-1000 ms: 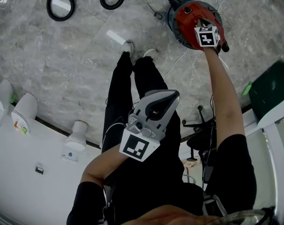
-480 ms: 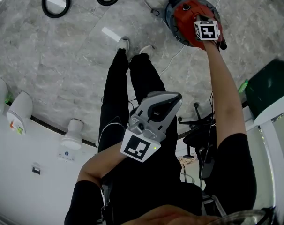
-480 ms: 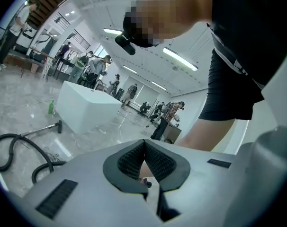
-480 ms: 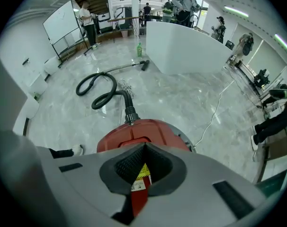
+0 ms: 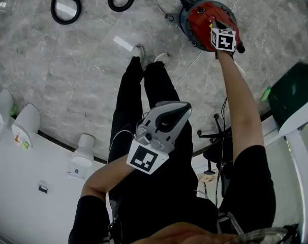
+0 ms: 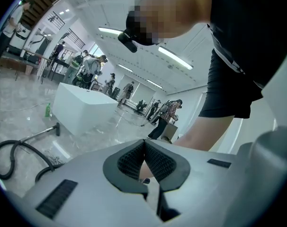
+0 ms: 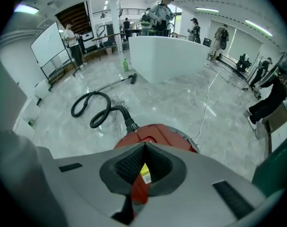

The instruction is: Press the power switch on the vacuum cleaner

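The grey right tool (image 7: 144, 145) points down at the round red vacuum cleaner (image 7: 157, 132) on the grey marble floor (image 7: 181, 98). Its jaw tips meet, and a yellow label (image 7: 144, 174) shows through the opening behind them. A black ribbed hose (image 7: 94, 109) coils away from the cleaner's far side.

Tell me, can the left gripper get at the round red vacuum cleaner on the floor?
Probably not: the left gripper sits shut near the person's waist, high above the round red vacuum cleaner; the right gripper is over it.
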Available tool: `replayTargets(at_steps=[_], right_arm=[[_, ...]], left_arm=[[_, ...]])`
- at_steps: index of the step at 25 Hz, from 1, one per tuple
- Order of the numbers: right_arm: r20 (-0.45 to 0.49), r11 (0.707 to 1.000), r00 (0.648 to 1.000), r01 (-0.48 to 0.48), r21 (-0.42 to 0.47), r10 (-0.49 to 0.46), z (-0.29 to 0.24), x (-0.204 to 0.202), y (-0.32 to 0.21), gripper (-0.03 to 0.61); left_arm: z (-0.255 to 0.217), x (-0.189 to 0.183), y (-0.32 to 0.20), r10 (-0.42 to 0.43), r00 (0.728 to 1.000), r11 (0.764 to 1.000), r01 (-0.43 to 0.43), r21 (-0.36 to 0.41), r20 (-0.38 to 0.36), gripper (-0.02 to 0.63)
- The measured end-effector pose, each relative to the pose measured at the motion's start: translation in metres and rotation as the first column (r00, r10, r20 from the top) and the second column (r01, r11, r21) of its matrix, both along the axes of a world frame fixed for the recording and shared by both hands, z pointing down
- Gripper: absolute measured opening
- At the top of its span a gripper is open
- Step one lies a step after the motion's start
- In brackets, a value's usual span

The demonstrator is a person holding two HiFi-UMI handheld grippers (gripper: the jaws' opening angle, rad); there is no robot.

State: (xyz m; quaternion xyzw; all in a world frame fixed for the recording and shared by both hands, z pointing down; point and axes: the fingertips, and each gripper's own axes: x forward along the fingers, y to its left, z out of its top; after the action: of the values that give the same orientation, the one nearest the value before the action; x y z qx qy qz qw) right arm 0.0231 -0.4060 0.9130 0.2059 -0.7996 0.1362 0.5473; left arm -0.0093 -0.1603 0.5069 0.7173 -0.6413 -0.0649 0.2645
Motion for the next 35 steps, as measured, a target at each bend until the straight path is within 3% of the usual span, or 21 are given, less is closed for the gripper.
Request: replayTargets(at_steps=[8,17,20,25,28,31,35], right_arm=[[0.197,0.998,0.979,-0.057,-0.015,0.059,-0.071,0.001,0.032,0.017],[0.285,0.999,0.958,0.004,0.049,-0.017,-0.187,-0.006,0.072,0.017],[0.36,0.995,0.933,-0.051,0.08,0.019,-0.232,-0.016,0.082,0.017],[0.449,0.987,0.891,-0.128,0.097,0.071,-0.324,-0.015,0.121,0.017],[0.525,0.975,0.843,-0.196,0.102,0.114,-0.389,-0.023,0.144,0.017],[0.58,0.961,0.803,-0.25,0.122,0.135,-0.442,-0.022,0.165,0.017],[0.616,0.949,0.783,-0.249,0.192,0.081,-0.491,-0.026,0.198,0.017]], left_arm=[[-0.034,-0.019,-0.004,0.011,0.996,0.999,-0.014,0.038,0.093,0.018],[-0.082,-0.016,0.018,0.062,0.991,0.997,-0.068,0.045,0.118,0.018],[-0.092,-0.03,0.028,0.05,0.993,0.998,-0.054,0.038,0.105,0.018],[-0.137,-0.045,0.03,0.062,0.987,0.994,-0.073,0.075,0.147,0.018],[-0.169,-0.064,0.025,0.041,0.984,0.988,-0.065,0.137,0.173,0.018],[-0.202,-0.075,0.015,-0.015,0.99,0.977,-0.016,0.214,0.142,0.018],[-0.215,-0.077,0.025,0.001,0.993,0.971,-0.029,0.236,0.119,0.018]])
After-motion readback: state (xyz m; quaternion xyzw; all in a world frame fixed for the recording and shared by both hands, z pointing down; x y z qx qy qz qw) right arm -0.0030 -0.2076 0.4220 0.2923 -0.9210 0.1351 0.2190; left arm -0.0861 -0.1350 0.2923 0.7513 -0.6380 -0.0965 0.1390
